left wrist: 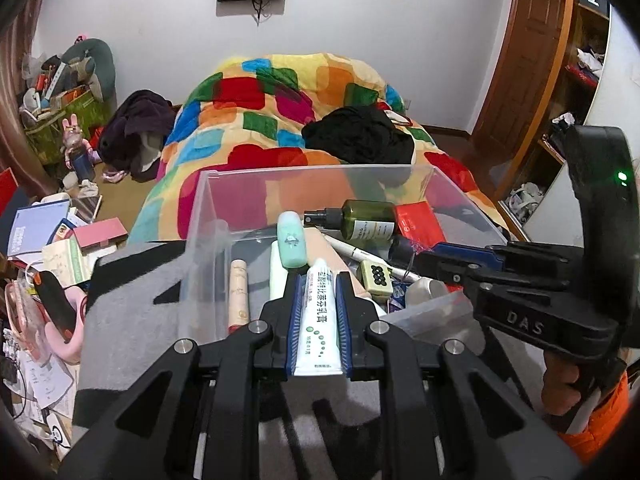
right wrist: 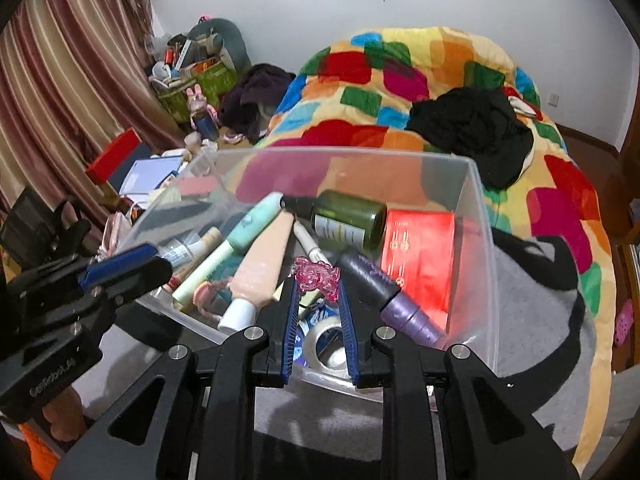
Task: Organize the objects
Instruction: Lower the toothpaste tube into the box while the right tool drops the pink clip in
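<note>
White squeeze tube with green lettering [left wrist: 318,316] pinched lengthwise in left claw [left wrist: 319,280], held over near edge of clear plastic bin [left wrist: 208,200]. Pink translucent charm [right wrist: 316,276] pinched at right claw [right wrist: 318,284] tips, above bin contents. Release advised low, into free gaps, one at a time.

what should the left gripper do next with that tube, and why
Probably ease forward and release. The left gripper is shut on the white tube, whose cap end already reaches over the near edge of the clear bin beside the mint-green tube.
</note>
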`<action>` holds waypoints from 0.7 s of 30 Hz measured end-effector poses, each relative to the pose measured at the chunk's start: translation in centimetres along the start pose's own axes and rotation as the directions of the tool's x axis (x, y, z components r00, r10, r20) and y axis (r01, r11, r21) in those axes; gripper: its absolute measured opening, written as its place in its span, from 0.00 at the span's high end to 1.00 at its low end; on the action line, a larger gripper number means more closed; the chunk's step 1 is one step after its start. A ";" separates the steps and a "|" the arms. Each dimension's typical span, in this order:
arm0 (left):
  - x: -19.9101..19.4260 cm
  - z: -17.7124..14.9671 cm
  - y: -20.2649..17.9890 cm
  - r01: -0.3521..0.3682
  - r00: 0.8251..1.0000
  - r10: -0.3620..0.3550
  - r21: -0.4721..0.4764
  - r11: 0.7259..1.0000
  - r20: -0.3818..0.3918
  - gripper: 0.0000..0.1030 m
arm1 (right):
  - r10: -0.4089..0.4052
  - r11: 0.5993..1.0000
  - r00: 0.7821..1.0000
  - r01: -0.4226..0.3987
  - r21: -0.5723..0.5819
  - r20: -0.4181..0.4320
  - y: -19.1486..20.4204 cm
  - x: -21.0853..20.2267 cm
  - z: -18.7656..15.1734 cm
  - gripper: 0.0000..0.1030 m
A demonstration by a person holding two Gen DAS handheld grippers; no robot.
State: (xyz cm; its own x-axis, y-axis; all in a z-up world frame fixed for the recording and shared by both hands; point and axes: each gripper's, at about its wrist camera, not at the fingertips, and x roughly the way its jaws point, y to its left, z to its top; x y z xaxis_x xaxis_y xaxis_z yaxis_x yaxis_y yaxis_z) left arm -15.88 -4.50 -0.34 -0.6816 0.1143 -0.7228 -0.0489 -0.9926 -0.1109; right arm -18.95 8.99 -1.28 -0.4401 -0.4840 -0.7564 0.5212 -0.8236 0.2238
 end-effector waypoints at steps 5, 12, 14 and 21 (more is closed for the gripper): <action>-0.2 -0.2 -0.2 0.016 1.000 -0.016 -0.002 1.000 -0.001 0.84 | 0.026 1.000 1.000 -0.026 -0.017 0.004 -0.2 -1.0 -0.3 0.69; -1.9 -0.4 -0.3 0.041 0.999 -0.041 -0.007 0.999 0.025 0.84 | 0.020 0.998 0.999 -0.018 -0.057 0.041 0.6 -3.1 -1.1 0.63; -2.7 -0.5 -0.5 0.040 0.998 -0.040 0.001 0.999 0.041 0.83 | 0.014 0.998 0.998 -0.010 -0.069 0.057 1.0 -3.9 -1.3 0.63; -5.5 -1.7 -1.2 0.042 0.994 -0.043 0.014 0.999 0.105 0.71 | 0.004 0.997 0.990 0.008 -0.080 0.140 1.9 -7.2 -2.3 0.48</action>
State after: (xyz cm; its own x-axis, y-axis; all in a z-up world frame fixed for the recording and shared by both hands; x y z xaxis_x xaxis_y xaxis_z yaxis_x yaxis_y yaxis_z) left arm -10.81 -3.84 2.61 -0.7516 0.1520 -0.6418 -0.0874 -0.9875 -0.1315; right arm -13.13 11.61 3.17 -0.5361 -0.5236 -0.6622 0.5745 -0.8010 0.1683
